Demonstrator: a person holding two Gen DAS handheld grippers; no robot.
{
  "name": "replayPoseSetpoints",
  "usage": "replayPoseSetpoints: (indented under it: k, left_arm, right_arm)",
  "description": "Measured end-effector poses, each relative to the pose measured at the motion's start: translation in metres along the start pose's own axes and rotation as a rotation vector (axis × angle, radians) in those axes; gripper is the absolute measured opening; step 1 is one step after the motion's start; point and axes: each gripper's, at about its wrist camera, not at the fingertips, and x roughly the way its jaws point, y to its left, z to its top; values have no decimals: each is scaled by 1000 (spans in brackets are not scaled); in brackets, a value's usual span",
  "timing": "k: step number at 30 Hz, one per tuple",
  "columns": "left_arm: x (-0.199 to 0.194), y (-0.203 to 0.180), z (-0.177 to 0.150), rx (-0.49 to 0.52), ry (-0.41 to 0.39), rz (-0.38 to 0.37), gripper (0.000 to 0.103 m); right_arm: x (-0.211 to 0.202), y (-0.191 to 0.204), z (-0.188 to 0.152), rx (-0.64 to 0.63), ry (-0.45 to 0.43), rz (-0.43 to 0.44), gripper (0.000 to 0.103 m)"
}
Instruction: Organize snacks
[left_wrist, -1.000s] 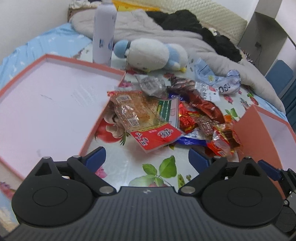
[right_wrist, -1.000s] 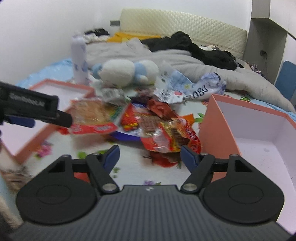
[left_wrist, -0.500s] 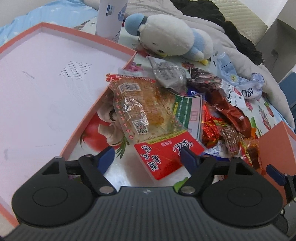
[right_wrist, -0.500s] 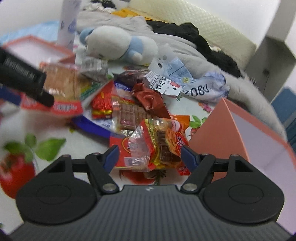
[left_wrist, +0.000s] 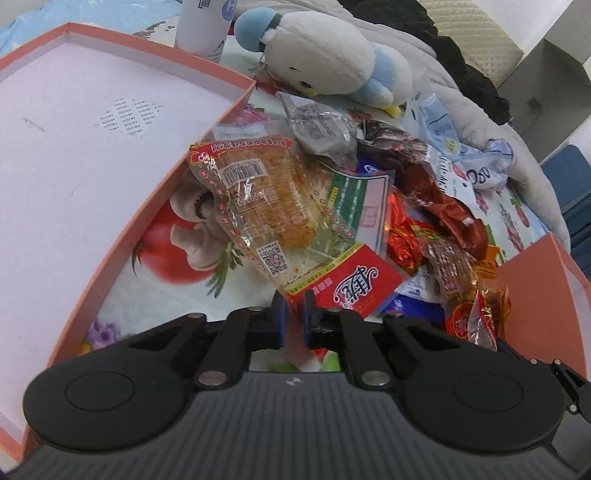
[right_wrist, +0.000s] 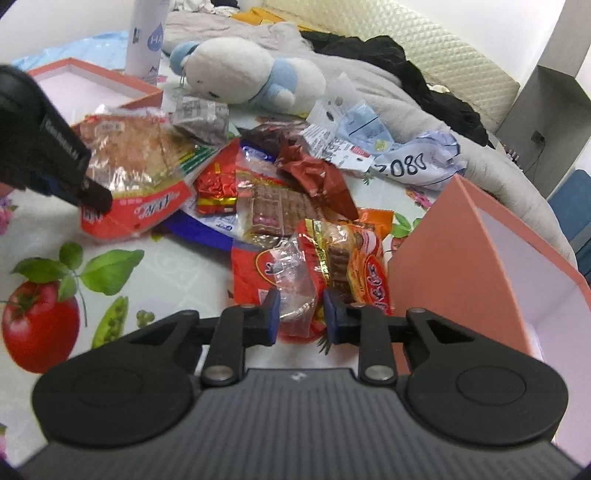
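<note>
Tongs on two snack packets

Left tongs (left_wrist: 294, 308) pinch the red-edged cracker bag (left_wrist: 280, 218); right tongs (right_wrist: 300, 312) are closing around a clear wrapper (right_wrist: 291, 284).

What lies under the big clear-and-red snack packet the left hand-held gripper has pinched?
Under the snack packet, a green-and-pink packet pokes out, then a blue wrapper. How far these reach underneath is hidden.

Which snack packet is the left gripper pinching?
The big clear packet with the red end and orange-brown slab, beside the shallow pink tray. The left gripper pinches its red end.
</note>
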Motion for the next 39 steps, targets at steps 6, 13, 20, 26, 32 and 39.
replayPoseSetpoints:
  k: [6, 13, 20, 26, 32, 39]
  left_arm:
    - [-25, -5, -18, 4, 12, -41, 6]
    - [-64, -12, -60, 33, 49, -81, 5]
    - [-100, -21, -109, 91, 100, -100, 5]
    - [-124, -27, -137, 137, 123, -109, 5]
    - [-145, -30, -149, 175, 139, -93, 5]
    - [-152, -22, -157, 184, 158, -40, 6]
  right_arm:
    - [-29, -3, -8, 21, -11, 8, 24]
    - [-69, 4, -33, 1, -3, 31, 23]
    - [-113, 5, -59, 15, -5, 79, 23]
    - [-139, 5, -76, 43, 2, 132, 23]
    - [-159, 2, -88, 96, 7, 209, 23]
    - [-165, 6, -97, 139, 21, 286, 28]
